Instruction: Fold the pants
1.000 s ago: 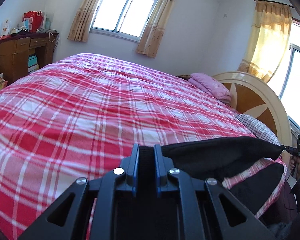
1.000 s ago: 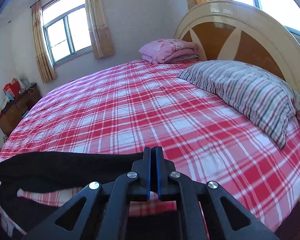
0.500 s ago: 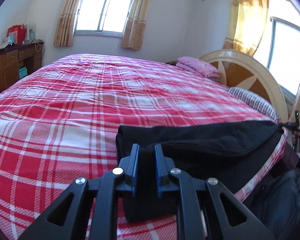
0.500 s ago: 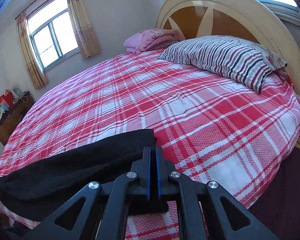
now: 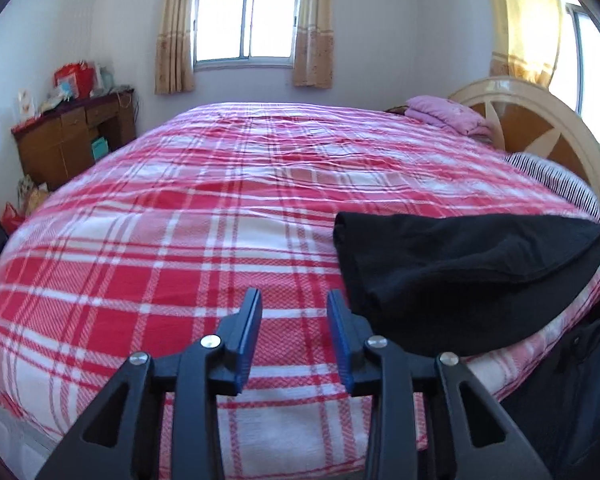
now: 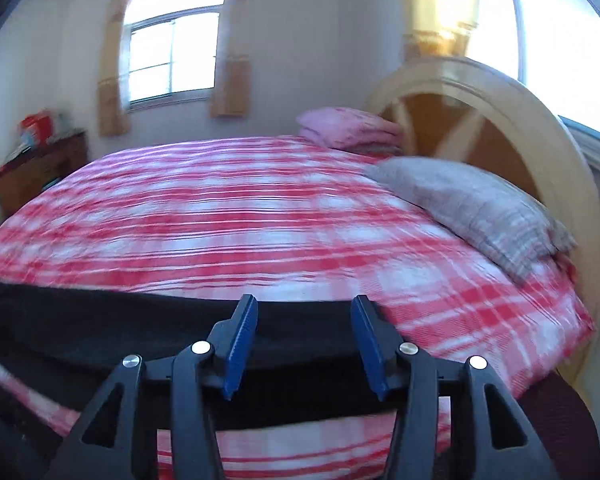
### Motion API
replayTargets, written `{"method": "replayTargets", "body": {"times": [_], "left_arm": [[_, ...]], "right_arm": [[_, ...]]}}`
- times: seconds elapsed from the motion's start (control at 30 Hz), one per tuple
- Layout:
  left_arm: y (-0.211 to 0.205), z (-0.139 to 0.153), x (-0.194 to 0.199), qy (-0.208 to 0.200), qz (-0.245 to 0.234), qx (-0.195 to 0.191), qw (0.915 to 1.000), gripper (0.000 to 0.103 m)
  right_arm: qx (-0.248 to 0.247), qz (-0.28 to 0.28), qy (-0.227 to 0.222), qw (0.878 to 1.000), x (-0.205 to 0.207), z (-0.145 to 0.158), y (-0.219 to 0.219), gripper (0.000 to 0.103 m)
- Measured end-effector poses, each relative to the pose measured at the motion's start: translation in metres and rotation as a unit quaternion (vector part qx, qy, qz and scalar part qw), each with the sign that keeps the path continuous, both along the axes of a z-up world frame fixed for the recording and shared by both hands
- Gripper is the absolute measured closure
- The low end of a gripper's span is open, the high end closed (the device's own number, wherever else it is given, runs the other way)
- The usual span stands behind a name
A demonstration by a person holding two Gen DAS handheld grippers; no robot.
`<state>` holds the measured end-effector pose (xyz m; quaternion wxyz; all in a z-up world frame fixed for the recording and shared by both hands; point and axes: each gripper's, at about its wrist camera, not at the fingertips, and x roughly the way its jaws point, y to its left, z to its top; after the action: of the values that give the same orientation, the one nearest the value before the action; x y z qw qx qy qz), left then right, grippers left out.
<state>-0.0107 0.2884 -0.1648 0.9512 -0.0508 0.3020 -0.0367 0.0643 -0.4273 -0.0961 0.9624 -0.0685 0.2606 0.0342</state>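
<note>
On my left, the left claw (image 5: 294,334) has its jaws parting with nothing between them, only red plaid bed (image 5: 160,264) cover showing in the gap; the pants (image 5: 460,276) lie just to its right as a dark folded bundle near the bed's front edge, their near left corner close beside my right-hand pad. My worry there is that corner: if I swing back in carelessly, the finger could snag the top layer and drag the fold open. Further right, the pants run toward the bed's corner and their lower part seems to droop over the edge, so I judge the bundle could slide off if nudged toward me. In the right wrist view, blurred by motion, the right claw (image 6: 304,336) is also opening, and the pants (image 6: 100,332) stretch as a black band behind and under its pads; I cannot tell for sure whether cloth still lies between them, but the pads do not look pressed on it. If a fibre clings to a pad, pulling away would lift that end and skew the layers. The pillow (image 6: 472,212) at far right sits well apart and is no threat.
</note>
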Motion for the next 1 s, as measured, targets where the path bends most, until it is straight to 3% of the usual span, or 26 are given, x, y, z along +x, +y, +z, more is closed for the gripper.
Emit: {"method": "replayTargets", "body": {"times": [0.17,0.23,0.33,0.5,0.57,0.6,0.8,0.83,0.87,0.9,1.0], "left_arm": [[-0.013,-0.004,-0.002,0.020,-0.053,-0.102,0.9932,0.067],[-0.027,-0.007,0.002,0.026,-0.059,-0.091,0.9938,0.067],[-0.046,-0.012,0.011,0.043,-0.058,-0.044,0.9964,0.067],[-0.060,-0.009,0.016,0.030,-0.066,0.003,0.9973,0.067],[-0.064,-0.010,0.017,0.032,-0.065,0.032,0.9969,0.074],[-0.064,-0.011,0.018,0.032,-0.066,0.035,0.9967,0.083],[-0.062,0.000,0.018,0.009,-0.066,0.041,0.9969,0.090],[-0.062,0.001,0.019,0.008,-0.065,0.040,0.9971,0.090],[-0.062,0.001,0.020,0.007,-0.065,0.038,0.9971,0.091],[-0.061,0.001,0.022,0.007,-0.065,0.037,0.9972,0.091],[-0.059,0.001,0.026,0.002,-0.067,0.026,0.9974,0.093]], "right_arm": [[-0.053,0.116,0.018,0.992,0.005,-0.016,0.105,0.052],[-0.076,0.169,0.023,0.982,0.003,-0.028,0.148,0.052],[-0.124,0.243,0.039,0.961,-0.003,-0.053,0.202,0.052],[-0.236,0.321,0.052,0.916,-0.021,-0.099,0.266,0.052],[-0.252,0.334,0.056,0.906,-0.023,-0.108,0.273,0.052],[-0.259,0.340,0.056,0.902,-0.024,-0.112,0.278,0.052],[-0.309,0.345,0.066,0.884,-0.019,-0.132,0.295,0.053],[-0.303,0.345,0.068,0.886,-0.019,-0.131,0.294,0.054],[-0.295,0.346,0.074,0.888,-0.016,-0.130,0.295,0.066],[-0.278,0.346,0.087,0.892,-0.012,-0.127,0.294,0.084],[-0.258,0.343,0.094,0.898,-0.007,-0.119,0.290,0.097]]}}
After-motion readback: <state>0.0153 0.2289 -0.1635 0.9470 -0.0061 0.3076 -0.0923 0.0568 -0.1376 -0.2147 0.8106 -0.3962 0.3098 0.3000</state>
